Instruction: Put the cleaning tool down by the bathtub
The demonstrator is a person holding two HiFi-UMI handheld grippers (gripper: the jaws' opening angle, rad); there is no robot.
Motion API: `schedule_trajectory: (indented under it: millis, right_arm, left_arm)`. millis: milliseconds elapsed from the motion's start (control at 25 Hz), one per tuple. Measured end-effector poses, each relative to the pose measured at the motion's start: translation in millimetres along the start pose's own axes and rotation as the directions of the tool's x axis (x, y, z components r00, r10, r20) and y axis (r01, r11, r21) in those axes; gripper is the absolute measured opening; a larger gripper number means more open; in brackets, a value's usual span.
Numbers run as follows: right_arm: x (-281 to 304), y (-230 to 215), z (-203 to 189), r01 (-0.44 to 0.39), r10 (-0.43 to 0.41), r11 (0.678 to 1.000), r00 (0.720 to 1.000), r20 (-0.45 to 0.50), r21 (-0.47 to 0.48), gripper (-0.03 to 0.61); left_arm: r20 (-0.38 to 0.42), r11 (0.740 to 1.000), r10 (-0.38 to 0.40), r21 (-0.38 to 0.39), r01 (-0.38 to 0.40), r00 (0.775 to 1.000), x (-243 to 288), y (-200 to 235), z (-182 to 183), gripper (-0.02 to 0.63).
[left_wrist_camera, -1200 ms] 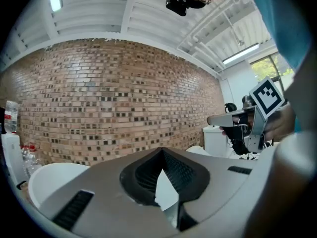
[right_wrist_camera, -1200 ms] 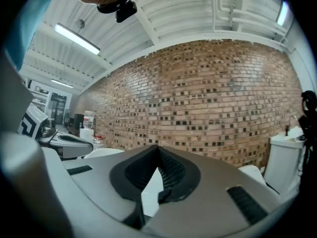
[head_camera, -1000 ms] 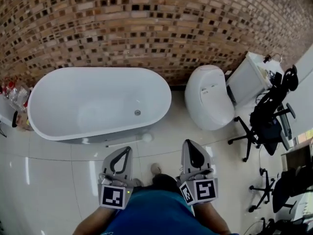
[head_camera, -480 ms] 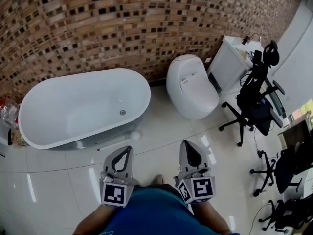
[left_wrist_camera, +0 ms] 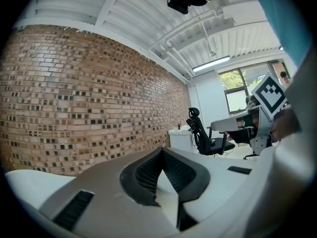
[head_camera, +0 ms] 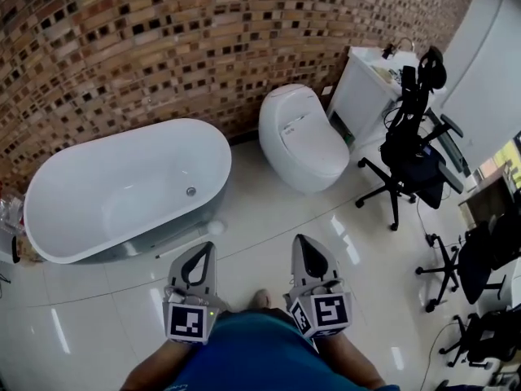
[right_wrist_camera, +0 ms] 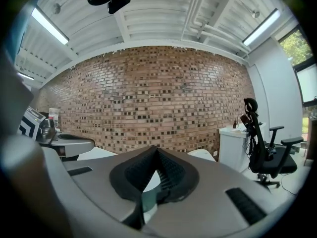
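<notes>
As it lies, cleaning tool (head_camera: 213,229) parallels bathtub (head_camera: 98,187).

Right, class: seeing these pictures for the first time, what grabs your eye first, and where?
The white oval bathtub at left against the brick wall, with a rounded white toilet to its right. A long-handled cleaning tool lies on the floor beside the tub; the left gripper and right gripper, shut and empty, sit at the bottom.
</notes>
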State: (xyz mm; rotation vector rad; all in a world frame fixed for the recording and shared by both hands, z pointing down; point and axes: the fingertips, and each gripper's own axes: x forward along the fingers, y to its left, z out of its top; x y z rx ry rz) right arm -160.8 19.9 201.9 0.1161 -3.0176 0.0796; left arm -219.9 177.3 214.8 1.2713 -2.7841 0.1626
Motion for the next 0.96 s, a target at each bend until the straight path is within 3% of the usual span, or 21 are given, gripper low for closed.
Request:
schedule_trajectory:
  millis: [680,960]
  right_arm:
    - [-16,-33,-1,0.082,-0.082,0.997,0.997,-0.003,-0.006,0.000]
    - [-12,-35,-6,0.082,-0.082,0.997,0.997,-0.009,-0.005,0.000]
  left_arm:
    - [0.004,0.992,-0.128,0.010,0.128,0.992,31,-37,0,0.000]
    - [0.003,0.990,-0.138,0.002,0.138,0.990,36,-38,-3,0.000]
